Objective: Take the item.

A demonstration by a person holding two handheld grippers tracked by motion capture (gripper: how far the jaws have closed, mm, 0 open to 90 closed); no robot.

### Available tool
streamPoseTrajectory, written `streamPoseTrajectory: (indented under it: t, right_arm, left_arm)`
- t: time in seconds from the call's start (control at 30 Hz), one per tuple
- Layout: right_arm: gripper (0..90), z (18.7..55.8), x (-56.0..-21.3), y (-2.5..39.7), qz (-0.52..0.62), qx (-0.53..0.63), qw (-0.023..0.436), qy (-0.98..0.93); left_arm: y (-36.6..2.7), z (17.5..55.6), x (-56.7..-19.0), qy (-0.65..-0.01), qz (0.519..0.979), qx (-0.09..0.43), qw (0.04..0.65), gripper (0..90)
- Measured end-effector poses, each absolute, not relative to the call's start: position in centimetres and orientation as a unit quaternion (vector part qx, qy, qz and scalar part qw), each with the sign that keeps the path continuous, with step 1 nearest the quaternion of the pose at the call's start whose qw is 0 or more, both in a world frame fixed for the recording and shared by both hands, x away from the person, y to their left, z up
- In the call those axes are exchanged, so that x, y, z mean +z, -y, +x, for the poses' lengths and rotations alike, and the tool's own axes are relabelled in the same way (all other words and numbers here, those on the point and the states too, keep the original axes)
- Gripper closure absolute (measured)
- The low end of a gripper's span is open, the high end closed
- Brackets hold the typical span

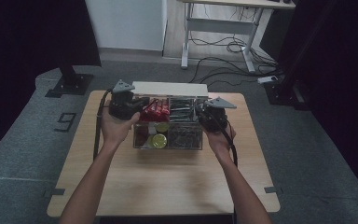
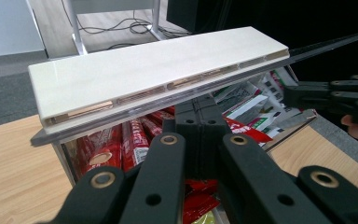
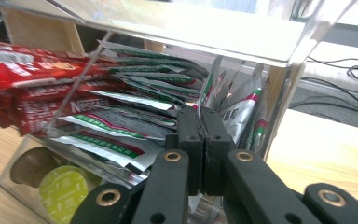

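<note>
A clear compartment box [image 1: 168,147] stands mid-table with its white-topped lid [image 1: 170,88] [image 2: 158,65] raised at the back. It holds red sachets [image 1: 154,109] [image 2: 121,144] [image 3: 37,79], silver-green sachets [image 1: 182,108] [image 3: 135,107] and capsules [image 1: 158,140] [image 3: 63,191]. My left gripper [image 1: 137,105] [image 2: 198,105] is at the box's left end, with its jaws pressed together over the red sachets under the lid edge. My right gripper [image 1: 204,113] [image 3: 199,114] is at the right end, jaws together against the silver-green sachets beside the clear side wall [image 3: 279,98]. I see nothing between either pair.
The wooden table [image 1: 168,182] has bare surface in front of the box and at both sides. Beyond its far edge lie a grey floor, a desk frame [image 1: 219,28] with loose cables [image 1: 233,51] and a black stand base [image 1: 70,84].
</note>
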State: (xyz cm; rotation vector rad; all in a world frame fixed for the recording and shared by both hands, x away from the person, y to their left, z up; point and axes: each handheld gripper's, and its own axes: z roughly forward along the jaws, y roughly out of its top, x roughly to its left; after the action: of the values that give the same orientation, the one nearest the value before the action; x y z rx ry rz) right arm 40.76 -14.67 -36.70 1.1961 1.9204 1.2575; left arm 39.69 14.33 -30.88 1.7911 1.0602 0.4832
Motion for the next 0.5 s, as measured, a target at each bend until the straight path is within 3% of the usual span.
streamPoseTrajectory:
  t: [0.5]
  right_arm:
    - [88.5,38.3,-36.4,15.4,0.412,0.498,0.291,-0.705]
  left_arm:
    - [-14.3,39.8,-30.9,-0.436,0.735,0.198,0.48,89.9]
